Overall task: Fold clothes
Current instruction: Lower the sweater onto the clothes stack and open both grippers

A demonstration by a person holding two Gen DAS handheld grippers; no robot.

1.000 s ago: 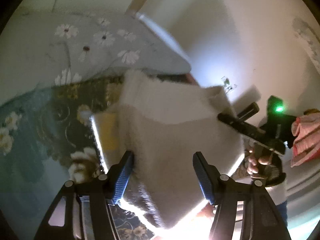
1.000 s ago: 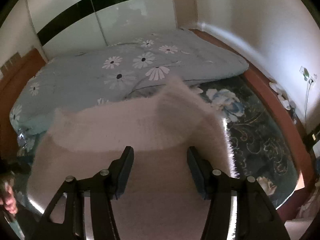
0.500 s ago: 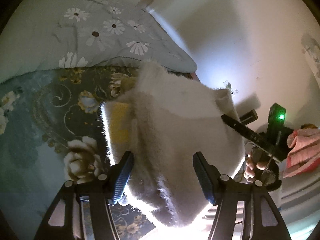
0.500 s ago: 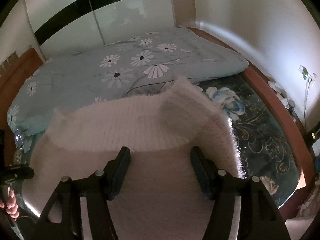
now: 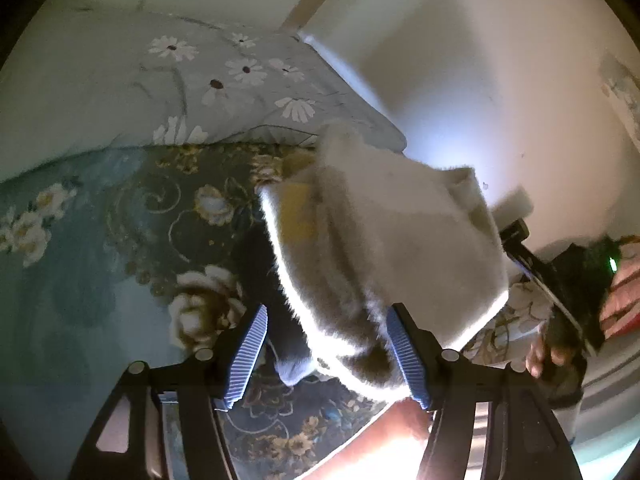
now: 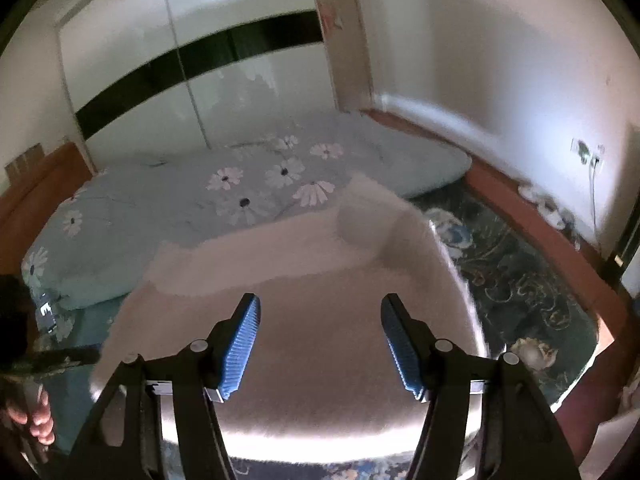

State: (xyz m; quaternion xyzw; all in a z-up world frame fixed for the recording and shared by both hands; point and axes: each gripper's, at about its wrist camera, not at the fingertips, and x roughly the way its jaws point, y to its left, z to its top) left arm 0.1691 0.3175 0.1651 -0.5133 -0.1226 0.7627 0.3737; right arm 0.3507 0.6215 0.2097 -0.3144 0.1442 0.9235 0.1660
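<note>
Sweater (image 6: 320, 320): one only, white and fuzzy, with a ribbed band along its far edge and a raised fold standing up at the far right of the right gripper (image 6: 320, 344). It lies spread ahead of and beneath that gripper, filling the space between its two blue-padded fingers (image 6: 240, 344), which stand wide apart with nothing held; whether the pads touch the knit cannot be told. In the left wrist view the same sweater (image 5: 392, 248) appears as a folded block with a yellow patch showing at its left side, its near corner sitting between the fingers of the left gripper (image 5: 328, 352), closest to the right pad. That gripper too is spread wide and grips nothing visibly. Two grippers are in play, and each shows in the other's view: the right one, with a green light and a hand (image 5: 548, 356) on it, to the right of the left gripper; a hand (image 6: 36, 420) at the far left of the right gripper. Under the sweater is one dark floral bedspread (image 6: 520, 280). Beyond it lies one pale blue daisy quilt (image 6: 180, 208), and behind that one wardrobe (image 6: 200, 80) with a black stripe.
</note>
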